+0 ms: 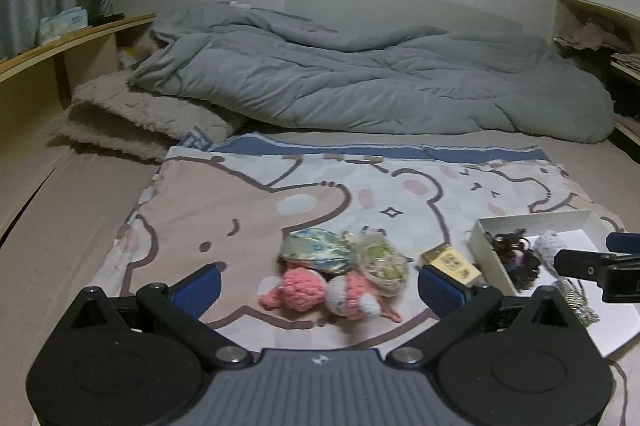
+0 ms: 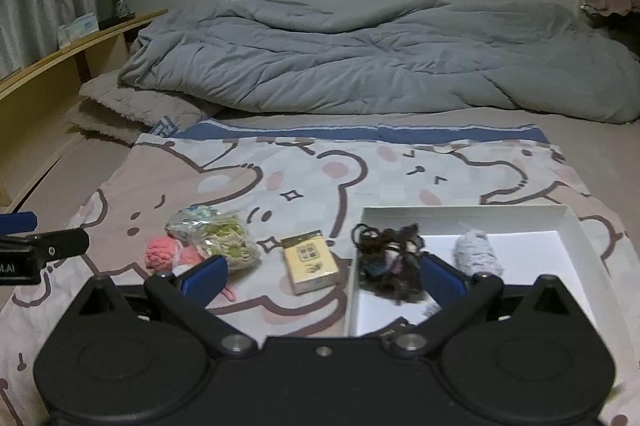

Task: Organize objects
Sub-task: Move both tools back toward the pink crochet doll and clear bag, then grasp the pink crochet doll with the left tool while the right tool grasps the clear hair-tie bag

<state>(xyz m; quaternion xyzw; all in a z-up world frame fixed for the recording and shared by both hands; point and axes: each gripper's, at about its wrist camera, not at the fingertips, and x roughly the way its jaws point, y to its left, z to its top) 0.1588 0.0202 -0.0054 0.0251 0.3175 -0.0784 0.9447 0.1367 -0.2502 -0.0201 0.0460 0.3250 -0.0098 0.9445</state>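
Both grippers are hovering with fingers spread, holding nothing.

The left gripper (image 1: 320, 284) is facing the pink knitted toys (image 1: 320, 292); closing low around one body should work best. The right gripper (image 2: 324, 276) is waiting near the white box (image 2: 472, 211), where the hair ties (image 2: 388, 258) are lying.

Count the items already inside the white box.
2. A dark tangled bundle of cords lies at the left end of the shallow white cardboard box, and a pale grey knitted piece lies just to its right. Smaller things underneath may be hidden.
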